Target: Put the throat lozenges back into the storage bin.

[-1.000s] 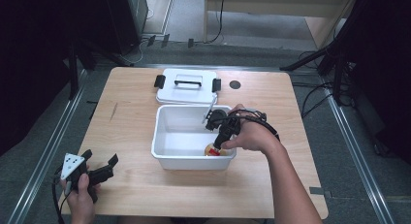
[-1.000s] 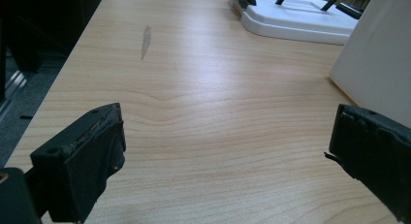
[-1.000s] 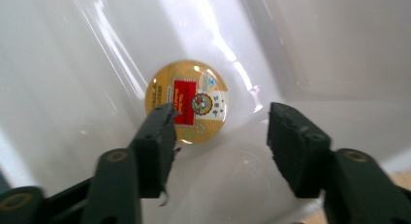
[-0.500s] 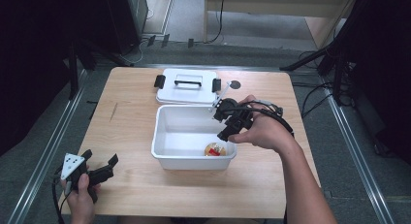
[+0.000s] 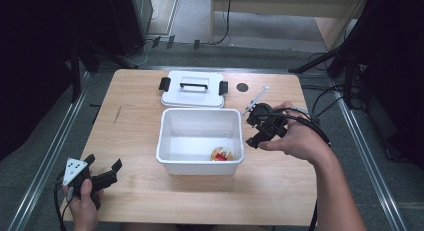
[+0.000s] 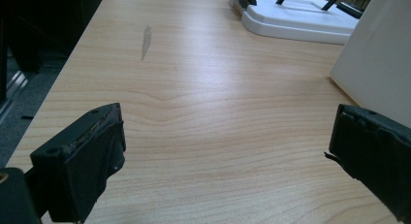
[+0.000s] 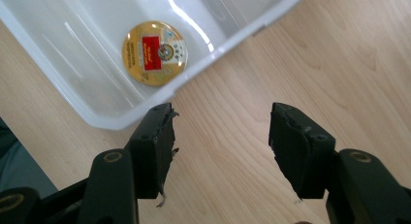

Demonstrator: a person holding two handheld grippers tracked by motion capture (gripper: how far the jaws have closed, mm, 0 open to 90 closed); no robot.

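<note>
High view — right gripper [image 5: 253,128] agape beside white bin [image 5: 170,141].

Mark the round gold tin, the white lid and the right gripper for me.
round gold tin [image 7: 154,52]: right gripper view, on its red label inside the white bin.
white lid [image 5: 193,95]: high view, on its flat top below the black handle.
right gripper [image 7: 220,136]: right gripper view, midway between its open fingertips.

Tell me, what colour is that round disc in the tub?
Gold with a red label, clearest in the right gripper view: round disc, white tub.
</note>
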